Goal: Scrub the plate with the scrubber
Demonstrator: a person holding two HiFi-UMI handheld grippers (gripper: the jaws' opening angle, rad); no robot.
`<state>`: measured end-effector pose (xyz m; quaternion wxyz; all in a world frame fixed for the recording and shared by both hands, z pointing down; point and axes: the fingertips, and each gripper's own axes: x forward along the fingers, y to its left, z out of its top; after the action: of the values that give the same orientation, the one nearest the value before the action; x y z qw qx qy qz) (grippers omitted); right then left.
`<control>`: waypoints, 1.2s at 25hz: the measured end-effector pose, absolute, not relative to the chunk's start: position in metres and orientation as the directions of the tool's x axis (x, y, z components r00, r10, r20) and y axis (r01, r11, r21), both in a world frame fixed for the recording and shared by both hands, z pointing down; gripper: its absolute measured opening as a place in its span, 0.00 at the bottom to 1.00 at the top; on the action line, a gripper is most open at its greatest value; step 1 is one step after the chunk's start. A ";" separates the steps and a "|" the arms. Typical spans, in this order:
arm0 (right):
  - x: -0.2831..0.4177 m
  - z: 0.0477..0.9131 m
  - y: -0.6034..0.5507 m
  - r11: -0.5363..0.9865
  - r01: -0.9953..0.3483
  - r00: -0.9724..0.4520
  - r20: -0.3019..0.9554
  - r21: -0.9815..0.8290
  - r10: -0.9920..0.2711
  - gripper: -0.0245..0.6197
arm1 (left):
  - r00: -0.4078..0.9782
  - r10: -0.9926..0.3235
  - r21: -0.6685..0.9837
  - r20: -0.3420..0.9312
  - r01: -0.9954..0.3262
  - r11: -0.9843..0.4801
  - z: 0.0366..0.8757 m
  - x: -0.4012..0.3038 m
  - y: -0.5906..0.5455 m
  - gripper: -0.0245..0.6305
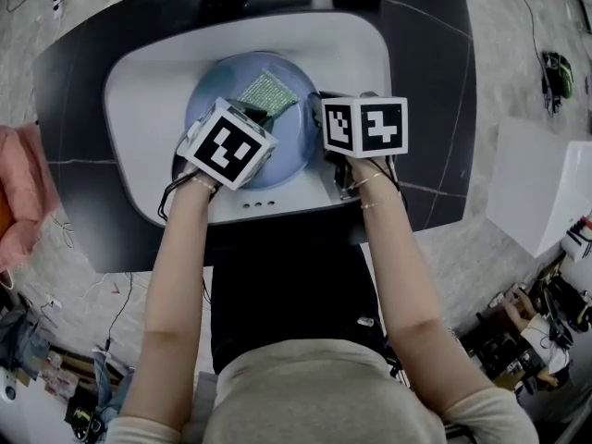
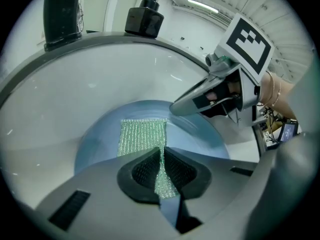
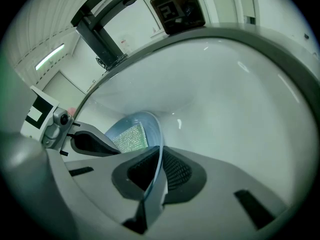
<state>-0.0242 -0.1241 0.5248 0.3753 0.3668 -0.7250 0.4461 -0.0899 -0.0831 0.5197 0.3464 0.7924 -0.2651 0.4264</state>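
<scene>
A round blue plate [image 1: 217, 86] lies in the white sink [image 1: 139, 91]. A green mesh scrubber [image 1: 267, 92] is spread flat on the plate's face. My left gripper [image 2: 162, 170] is shut on the scrubber's near edge [image 2: 143, 136], with the mesh pinched between its pads. My right gripper [image 3: 157, 170] is shut on the plate's right rim [image 3: 156, 134], and the thin rim runs between its black pads. In the right gripper view the scrubber [image 3: 130, 138] shows on the plate, with the left gripper's fingers [image 3: 92, 144] beside it. Both marker cubes hide the jaws in the head view.
A black faucet [image 3: 102, 29] and a dark soap dispenser [image 3: 177, 6] stand at the sink's far rim. The sink sits in a dark counter [image 1: 435, 109]. A pink cloth [image 1: 23, 188] lies off the counter's left and a white box [image 1: 546, 192] at the right.
</scene>
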 end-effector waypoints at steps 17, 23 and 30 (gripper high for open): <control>-0.027 0.526 -0.124 0.291 -0.877 -0.445 0.874 -0.381 -0.197 0.13 | 0.462 -0.241 0.237 0.854 -0.756 -0.610 0.520 -0.096 -0.087 0.09; -0.027 0.521 -0.124 0.308 -0.878 -0.437 0.876 -0.366 -0.204 0.17 | 0.456 -0.298 0.216 0.839 -0.781 -0.586 0.506 -0.107 -0.088 0.09; -0.015 0.518 -0.126 0.333 -0.887 -0.400 0.892 -0.320 -0.209 0.17 | 0.466 -0.376 0.196 0.801 -0.798 -0.570 0.469 -0.118 -0.090 0.09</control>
<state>-0.0147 -0.1263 0.5184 0.3917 0.3826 -0.7163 0.4325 -0.1177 -0.0898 0.4688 0.2871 0.8065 -0.3640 0.3670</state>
